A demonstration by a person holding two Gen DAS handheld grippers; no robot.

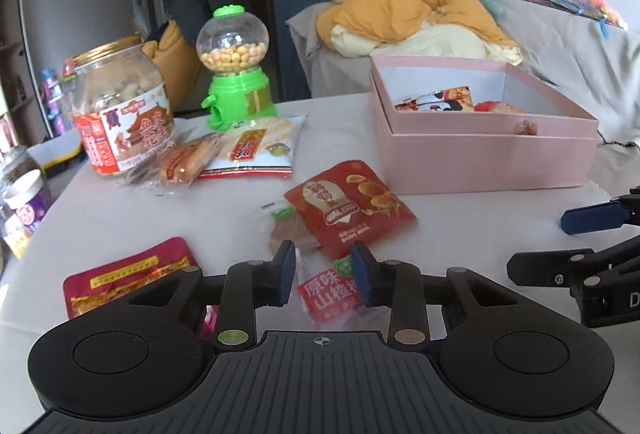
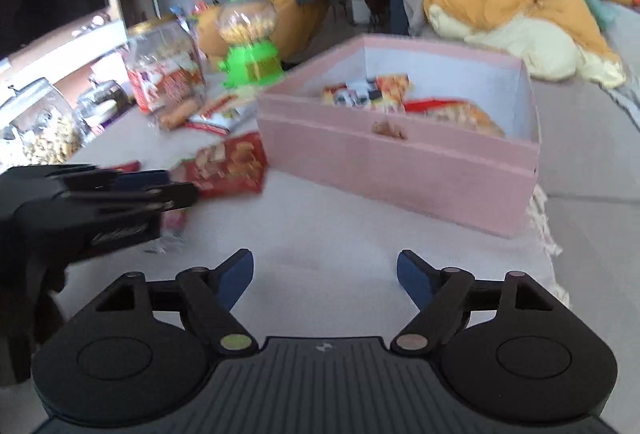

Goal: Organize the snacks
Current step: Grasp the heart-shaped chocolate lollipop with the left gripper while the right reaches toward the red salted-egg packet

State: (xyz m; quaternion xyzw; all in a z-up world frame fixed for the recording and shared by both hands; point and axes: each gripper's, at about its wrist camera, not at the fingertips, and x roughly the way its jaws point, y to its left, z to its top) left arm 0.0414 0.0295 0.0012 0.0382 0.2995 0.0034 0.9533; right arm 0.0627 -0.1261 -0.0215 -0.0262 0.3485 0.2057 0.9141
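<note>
While the left gripper (image 1: pixel 323 276) is hanging low over the near part of the white table (image 1: pixel 480 234), its blue pads are standing narrowly apart on either side of a clear packet with a red label (image 1: pixel 330 294); the packet is lying between them, but whether the pads are actually pressing it I cannot tell. Just beyond that packet a red pouch of quail eggs (image 1: pixel 350 207) is lying flat, overlapping a small clear packet of brown pieces (image 1: pixel 286 230). Nearer the left edge a dark red foil pouch (image 1: pixel 128 276) is resting partly under the gripper's body. Farther back on the left a tall plastic jar with a gold lid (image 1: pixel 122 109) is standing upright, with a wrapped sausage (image 1: pixel 186 161) and a pack of rice crackers (image 1: pixel 260 149) lying just beside it, and a green candy dispenser (image 1: pixel 236 73) standing behind them.

The right gripper (image 2: pixel 325 280) is hovering over a bare stretch of cloth with its jaws spread wide and nothing between them. Ahead of it the pink box (image 2: pixel 400 169) is sitting open on the right side of the table, already holding a few snack packets (image 2: pixel 372 93) against its far wall. One small brown piece (image 2: pixel 389 129) is showing at the near rim. In the right wrist view, which is blurred, the left gripper is appearing at the left edge beside the red pouch.
</note>
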